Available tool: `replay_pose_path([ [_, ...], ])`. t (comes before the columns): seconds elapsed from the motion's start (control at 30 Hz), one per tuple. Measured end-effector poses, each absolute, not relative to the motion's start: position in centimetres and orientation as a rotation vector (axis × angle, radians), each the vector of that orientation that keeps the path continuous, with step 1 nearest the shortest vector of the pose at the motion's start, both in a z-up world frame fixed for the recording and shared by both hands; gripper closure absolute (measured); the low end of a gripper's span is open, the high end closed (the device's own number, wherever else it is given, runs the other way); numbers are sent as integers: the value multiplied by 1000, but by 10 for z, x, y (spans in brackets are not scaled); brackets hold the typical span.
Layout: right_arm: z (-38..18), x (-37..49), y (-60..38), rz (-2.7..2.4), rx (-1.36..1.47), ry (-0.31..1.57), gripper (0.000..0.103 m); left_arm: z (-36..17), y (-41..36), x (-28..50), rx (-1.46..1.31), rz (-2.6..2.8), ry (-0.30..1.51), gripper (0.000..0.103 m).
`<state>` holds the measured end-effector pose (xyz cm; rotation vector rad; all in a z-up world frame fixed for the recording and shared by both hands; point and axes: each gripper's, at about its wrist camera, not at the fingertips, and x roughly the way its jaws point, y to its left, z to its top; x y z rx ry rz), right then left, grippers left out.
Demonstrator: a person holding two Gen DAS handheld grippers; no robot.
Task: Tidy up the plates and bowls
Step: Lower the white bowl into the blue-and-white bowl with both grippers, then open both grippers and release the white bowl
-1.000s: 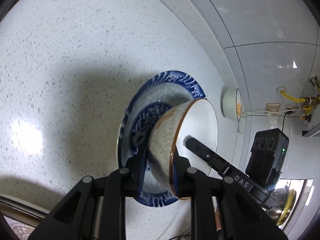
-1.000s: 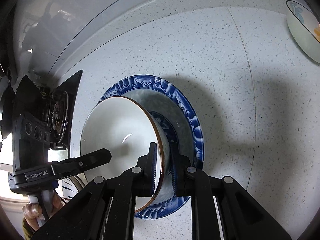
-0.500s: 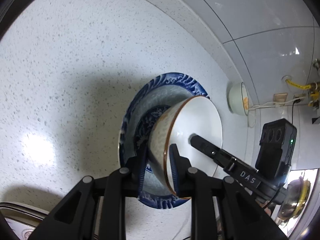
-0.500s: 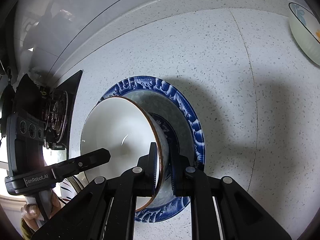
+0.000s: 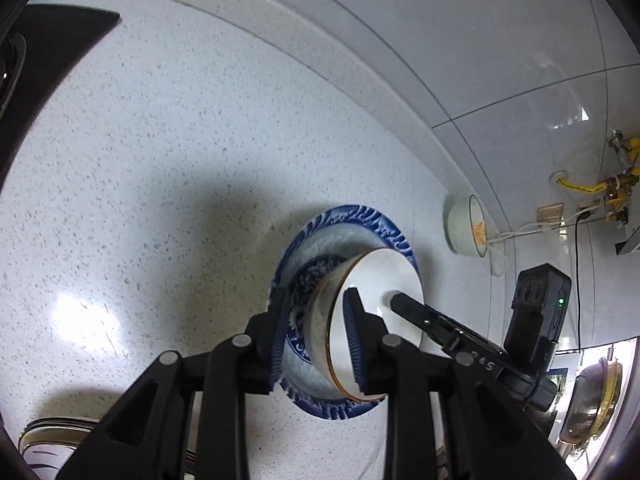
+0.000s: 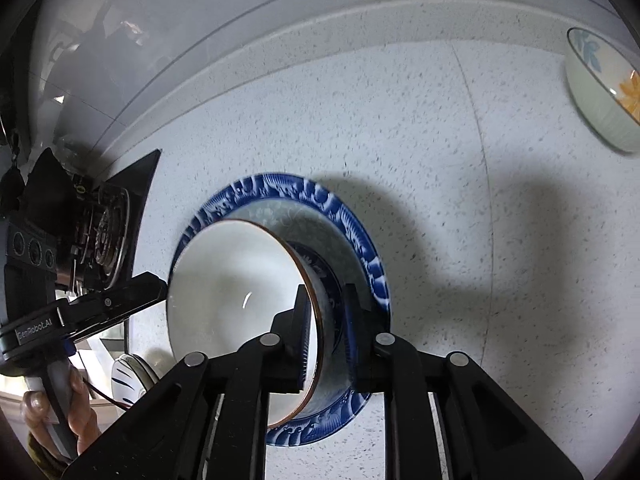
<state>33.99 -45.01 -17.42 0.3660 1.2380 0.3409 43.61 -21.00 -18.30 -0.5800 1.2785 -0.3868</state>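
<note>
A white bowl (image 5: 380,280) with a brown rim sits on a blue-patterned plate (image 5: 352,220) on the speckled counter. My left gripper (image 5: 316,336) straddles the bowl's rim, jaws wide apart and clear of the wall. My right gripper (image 6: 326,328) straddles the opposite rim of the bowl (image 6: 232,280) above the plate (image 6: 344,216), jaws also parted. Each gripper shows in the other's view: the right one (image 5: 404,304), the left one (image 6: 156,284).
A pale green bowl (image 5: 466,226) with an orange flower stands near the wall; it also shows in the right wrist view (image 6: 600,92). A black stove (image 6: 104,232) lies left. A striped dish (image 6: 128,376) and a metal pot (image 5: 592,404) sit nearby.
Both grippers' jaws have opened off the bowl's rim. The bowl has settled down onto the blue plate. The left view has pulled back a little.
</note>
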Motion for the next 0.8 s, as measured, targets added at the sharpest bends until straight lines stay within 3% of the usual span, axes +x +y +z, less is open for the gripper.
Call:
replay_pose_path([
  [0.1,-159,333,-453,349,334,1197,62,-173,-201,432,-581,-391,1235,76],
  [0.2,-145,322,-465,342,316,1142,53,-156,-195,426,-583,-386,1165,76],
  [0.33,-130,305,-495,323,347,1081,45,-139,-181,420,-606,-353,1101,54],
  [0.4,-126,298,-511,308,366,1062,38,-134,-181,422,-600,-341,1093,49],
  [0.57,-122,287,-565,226,405,1036,34,-121,-190,430,-616,-362,1087,33],
  [0.8,-118,294,-664,71,484,996,27,-112,-265,464,-575,-481,1173,27],
])
